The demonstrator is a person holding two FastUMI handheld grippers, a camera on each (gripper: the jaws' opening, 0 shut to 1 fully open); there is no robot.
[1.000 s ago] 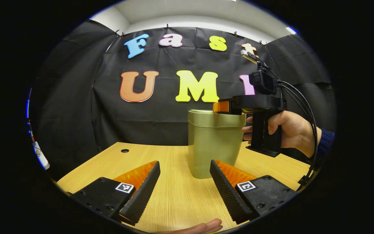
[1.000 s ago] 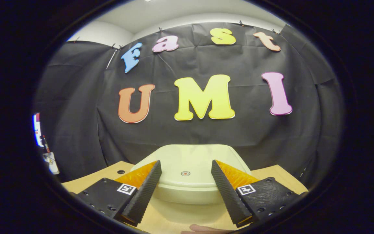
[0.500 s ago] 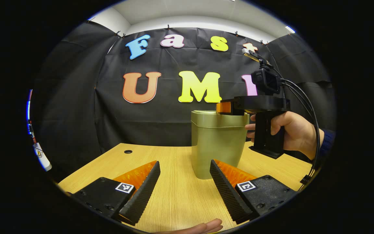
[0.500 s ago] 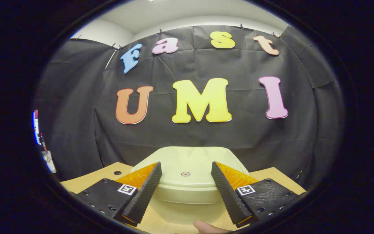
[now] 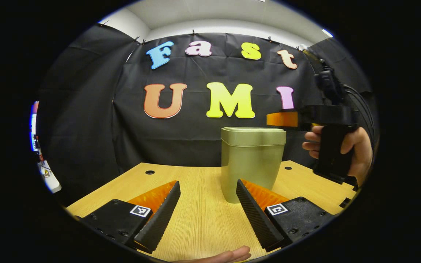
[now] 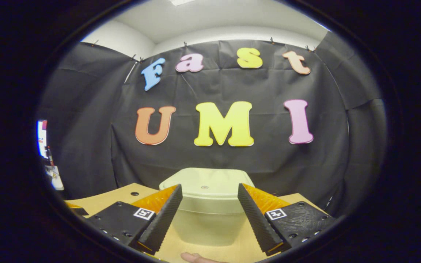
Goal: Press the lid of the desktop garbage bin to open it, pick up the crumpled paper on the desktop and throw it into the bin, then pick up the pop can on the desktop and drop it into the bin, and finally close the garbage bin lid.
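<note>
Left gripper (image 5: 207,204) sits low at the bottom of the frame, jaws spread, holding nothing. The bin (image 5: 252,162) stands mid-frame on the bench (image 5: 196,219), lid (image 5: 253,131) down. At right, the right gripper (image 6: 208,208) hangs beside the lid, also spread and empty. Can't see inside; looks like the closing step.
</note>
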